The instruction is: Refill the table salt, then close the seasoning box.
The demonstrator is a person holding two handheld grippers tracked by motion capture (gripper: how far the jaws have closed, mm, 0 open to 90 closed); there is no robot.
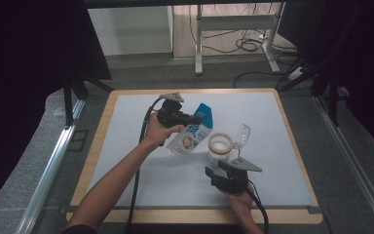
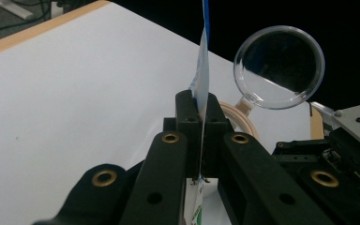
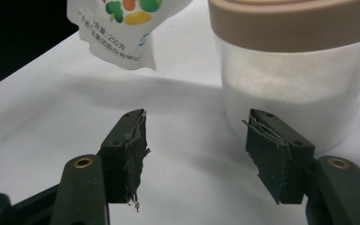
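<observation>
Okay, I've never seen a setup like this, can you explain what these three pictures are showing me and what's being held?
A person works at a table with a handheld two-jaw gripper in each hand. One picture looks down from above; the other two come from cameras riding on each gripper. The left gripper is clamped on the top of a white and blue pouch, holding it tilted above the table. Beside it stands a clear jar with a beige rim and its round clear lid flipped open. The right gripper is open and holds nothing, its jaws pointing toward the jar.

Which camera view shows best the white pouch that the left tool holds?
The high view: the whole pouch hangs tilted from the left tool. The left gripper view shows its thin edge; the right gripper view shows its bottom corner.
</observation>
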